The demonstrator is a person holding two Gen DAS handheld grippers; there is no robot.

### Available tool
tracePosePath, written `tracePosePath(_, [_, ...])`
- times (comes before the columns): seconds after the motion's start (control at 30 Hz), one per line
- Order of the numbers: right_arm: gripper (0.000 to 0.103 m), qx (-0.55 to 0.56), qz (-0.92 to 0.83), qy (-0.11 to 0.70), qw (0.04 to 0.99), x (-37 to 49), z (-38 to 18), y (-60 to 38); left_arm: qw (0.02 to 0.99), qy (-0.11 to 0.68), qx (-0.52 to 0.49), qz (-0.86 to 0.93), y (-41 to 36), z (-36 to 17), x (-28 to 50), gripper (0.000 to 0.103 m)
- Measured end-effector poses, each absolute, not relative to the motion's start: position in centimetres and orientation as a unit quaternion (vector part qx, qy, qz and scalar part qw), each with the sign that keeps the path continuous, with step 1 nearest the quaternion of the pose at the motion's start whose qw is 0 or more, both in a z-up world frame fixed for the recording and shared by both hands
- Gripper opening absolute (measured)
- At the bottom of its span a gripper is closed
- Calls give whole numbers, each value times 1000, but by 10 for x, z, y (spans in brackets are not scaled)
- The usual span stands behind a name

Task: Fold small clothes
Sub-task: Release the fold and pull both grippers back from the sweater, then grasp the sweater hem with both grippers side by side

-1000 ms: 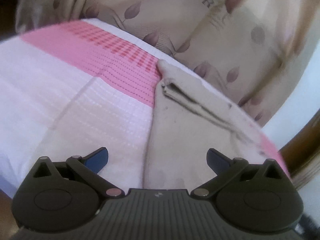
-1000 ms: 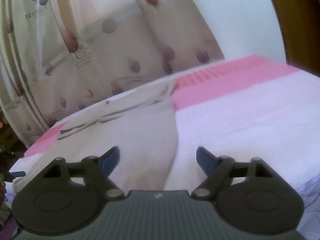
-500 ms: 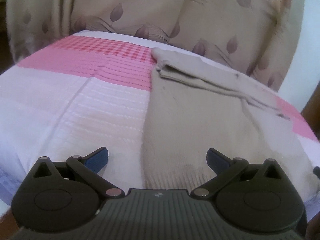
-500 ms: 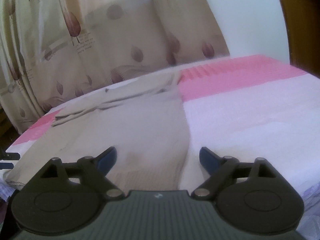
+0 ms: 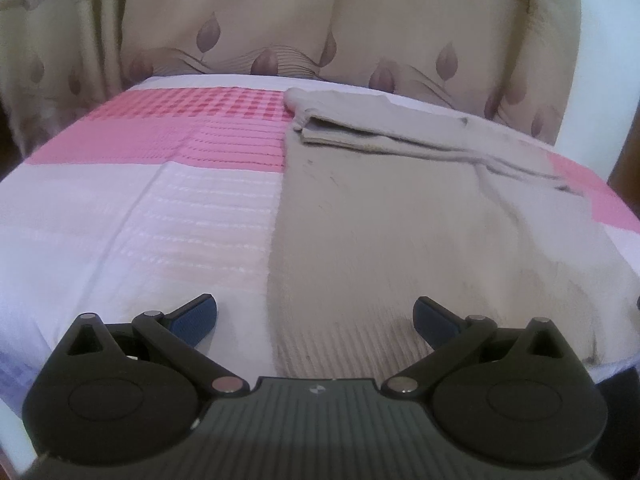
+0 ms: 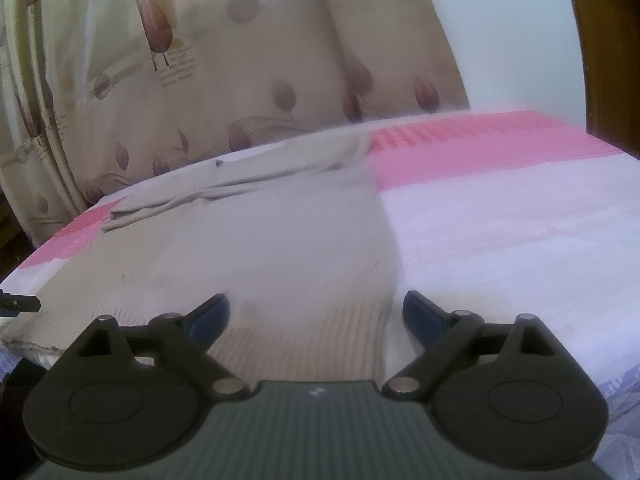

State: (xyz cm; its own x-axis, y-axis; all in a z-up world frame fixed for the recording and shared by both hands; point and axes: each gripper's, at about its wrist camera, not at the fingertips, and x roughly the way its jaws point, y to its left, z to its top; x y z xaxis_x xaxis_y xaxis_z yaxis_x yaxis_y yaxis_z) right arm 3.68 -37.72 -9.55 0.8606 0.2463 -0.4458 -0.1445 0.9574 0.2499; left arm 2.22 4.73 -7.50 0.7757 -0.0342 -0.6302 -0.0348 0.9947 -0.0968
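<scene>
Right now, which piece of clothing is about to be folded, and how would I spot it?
Find the bed with the pink-and-white woven cover in front of the beige leaf-print curtain. On it lies a flat beige knitted garment, sleeves folded across its far end. Its ribbed hem lies nearest; it is the only clothing there.

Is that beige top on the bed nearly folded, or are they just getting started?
Partly done, it seems. The beige top lies flat on the pink and white bedspread, and its sleeves already look folded across the far end. Right now the left tool and right tool stand open over the ribbed hem, holding nothing; the right one's jaws have just been opening. Folding the body itself is left.
</scene>
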Motion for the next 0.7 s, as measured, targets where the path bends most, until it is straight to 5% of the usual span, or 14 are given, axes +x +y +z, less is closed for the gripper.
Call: tracePosePath(0.7, [95, 128, 128, 223, 958, 32, -100, -389, 945, 325, -9, -41, 46, -82, 21, 101])
